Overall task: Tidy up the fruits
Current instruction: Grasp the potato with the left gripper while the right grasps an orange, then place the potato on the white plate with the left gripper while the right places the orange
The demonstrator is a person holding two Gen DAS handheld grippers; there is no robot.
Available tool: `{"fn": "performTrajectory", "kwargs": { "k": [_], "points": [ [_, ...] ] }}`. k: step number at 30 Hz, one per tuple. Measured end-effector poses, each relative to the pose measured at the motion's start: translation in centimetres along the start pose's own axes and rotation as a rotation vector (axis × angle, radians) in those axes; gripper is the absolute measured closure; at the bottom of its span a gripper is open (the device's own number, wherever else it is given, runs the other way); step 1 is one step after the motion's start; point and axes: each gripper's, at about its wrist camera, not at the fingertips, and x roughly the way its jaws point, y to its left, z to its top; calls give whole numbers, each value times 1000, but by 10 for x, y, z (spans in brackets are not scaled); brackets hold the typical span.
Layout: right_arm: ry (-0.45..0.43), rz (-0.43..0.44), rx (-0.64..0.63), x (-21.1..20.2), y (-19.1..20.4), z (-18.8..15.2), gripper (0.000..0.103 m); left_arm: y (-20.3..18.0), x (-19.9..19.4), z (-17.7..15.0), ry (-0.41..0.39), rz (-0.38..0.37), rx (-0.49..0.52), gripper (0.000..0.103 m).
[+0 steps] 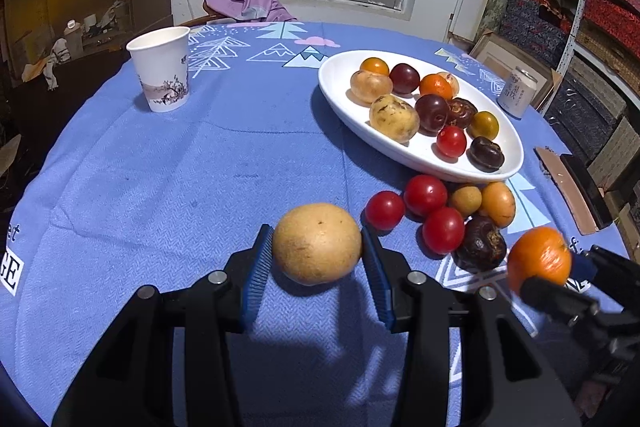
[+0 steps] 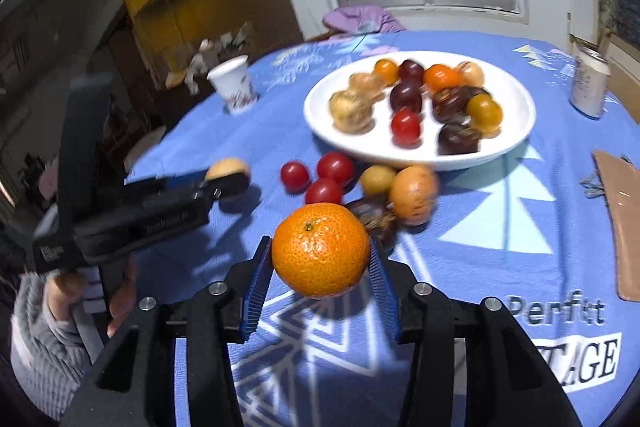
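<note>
We hold the left hand-held gripper (image 1: 318,267) clamped on a tan fruit (image 1: 317,243), just above the blue cloth (image 1: 160,187) of the worktop, near its front edge. The right hand-held gripper (image 2: 320,267) has its pads tight on an orange (image 2: 321,249), lifted off the cloth, also near the front edge. Between these two and the plate (image 1: 344,95) lies a small heap: three tomatoes (image 1: 425,194), two yellowish fruits and a dark one. The plate stands toward the far right edge and carries more fruits. A paper cup (image 1: 161,69) stands at the far left, a can (image 1: 518,91) beyond the plate at the right edge.
</note>
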Motion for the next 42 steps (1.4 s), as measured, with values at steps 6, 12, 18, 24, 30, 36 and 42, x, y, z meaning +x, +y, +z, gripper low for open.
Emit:
{"fn": "performTrajectory", "kwargs": {
  "k": [6,12,18,24,30,36,42],
  "points": [
    [-58,-21,61,-23,-28,11,55,-16,-7,18,-6,-29,11,59],
    [-70,-105,56,-31,-54,41,55,-41,-4,49,-31,-40,62,59],
    [-34,-147,52,-5,-69,79,55,-70,21,82,-26,-71,82,59],
    [6,-175,-44,34,-54,89,55,-89,56,127,0,-79,91,59],
    [25,-206,-77,64,-57,99,54,-97,102,150,61,-83,100,59],
    [28,-175,-48,73,-71,100,45,-93,128,153,98,-107,70,58],
    [6,-155,0,63,-80,101,36,-91,113,152,56,-112,56,34]
  ]
}}
